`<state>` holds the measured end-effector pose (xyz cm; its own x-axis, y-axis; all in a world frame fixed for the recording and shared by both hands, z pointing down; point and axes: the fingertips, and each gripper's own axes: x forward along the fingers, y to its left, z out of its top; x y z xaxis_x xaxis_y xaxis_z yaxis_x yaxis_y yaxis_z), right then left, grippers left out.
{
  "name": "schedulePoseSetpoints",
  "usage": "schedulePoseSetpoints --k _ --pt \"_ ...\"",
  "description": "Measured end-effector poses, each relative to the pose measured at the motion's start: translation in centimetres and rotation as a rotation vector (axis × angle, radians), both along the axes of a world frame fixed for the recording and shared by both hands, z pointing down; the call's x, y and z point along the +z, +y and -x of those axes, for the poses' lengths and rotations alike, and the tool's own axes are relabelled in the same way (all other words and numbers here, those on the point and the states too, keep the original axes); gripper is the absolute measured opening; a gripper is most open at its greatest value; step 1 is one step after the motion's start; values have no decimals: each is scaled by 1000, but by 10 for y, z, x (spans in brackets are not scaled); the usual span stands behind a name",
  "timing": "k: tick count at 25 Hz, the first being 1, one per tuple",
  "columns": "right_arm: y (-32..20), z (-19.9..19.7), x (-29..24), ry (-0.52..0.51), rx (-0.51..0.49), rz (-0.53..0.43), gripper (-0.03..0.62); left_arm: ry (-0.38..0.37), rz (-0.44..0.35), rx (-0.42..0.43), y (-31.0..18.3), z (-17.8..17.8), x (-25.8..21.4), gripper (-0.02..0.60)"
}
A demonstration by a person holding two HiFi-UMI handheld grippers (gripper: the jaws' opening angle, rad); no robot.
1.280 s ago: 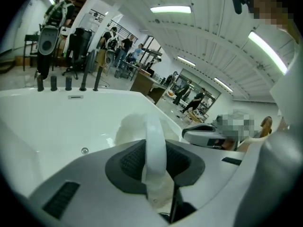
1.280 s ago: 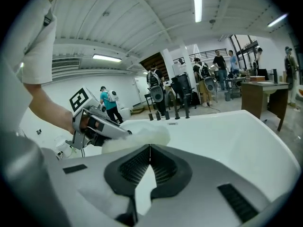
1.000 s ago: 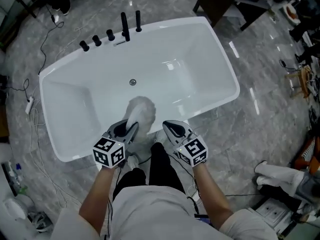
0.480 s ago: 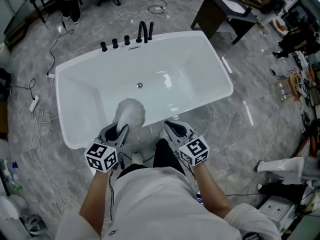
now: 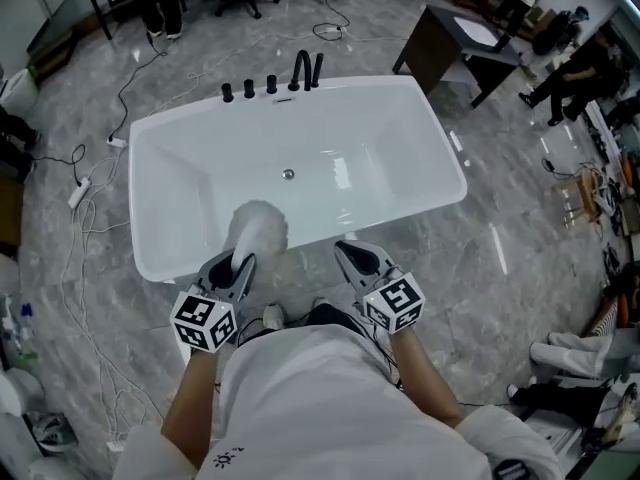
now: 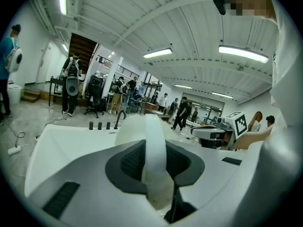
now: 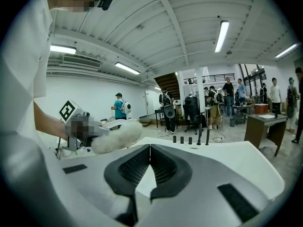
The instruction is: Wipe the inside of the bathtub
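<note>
The white bathtub (image 5: 440, 148) lies ahead of me, with a drain (image 5: 288, 174) in its floor and black taps (image 5: 272, 84) on its far rim. My left gripper (image 5: 240, 262) is shut on the white handle (image 6: 155, 161) of a fluffy white duster (image 5: 257, 228). The duster's head hangs over the tub's near wall. My right gripper (image 5: 356, 254) is at the near rim, to the right of the duster, jaws shut together with nothing in them (image 7: 150, 151). The duster (image 7: 117, 135) also shows in the right gripper view, and the taps (image 6: 99, 125) in the left gripper view.
Grey marble floor surrounds the tub. Cables and a power strip (image 5: 78, 192) trail at the left. A dark table (image 5: 455, 38) stands at the back right, and office chairs and several people are beyond the tub. My legs are against the tub's near side.
The head view has shifted, so the tub sits further right and looks smaller. Both grippers stay at the near rim, the left still holding the duster.
</note>
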<state>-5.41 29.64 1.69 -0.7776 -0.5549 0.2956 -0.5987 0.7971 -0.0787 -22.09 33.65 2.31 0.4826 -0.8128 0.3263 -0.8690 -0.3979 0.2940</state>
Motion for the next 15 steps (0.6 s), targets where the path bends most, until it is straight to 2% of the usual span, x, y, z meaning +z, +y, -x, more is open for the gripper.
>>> schedulePoseSetpoints --k 7,15 --pt "-22 -18 -15 -24 -58 -10 20 -36 -27 -113 6 -8 -10 100" --pt "-33 -44 -9 -54 -61 18 20 -57 -27 -144 1 -31 -10 101"
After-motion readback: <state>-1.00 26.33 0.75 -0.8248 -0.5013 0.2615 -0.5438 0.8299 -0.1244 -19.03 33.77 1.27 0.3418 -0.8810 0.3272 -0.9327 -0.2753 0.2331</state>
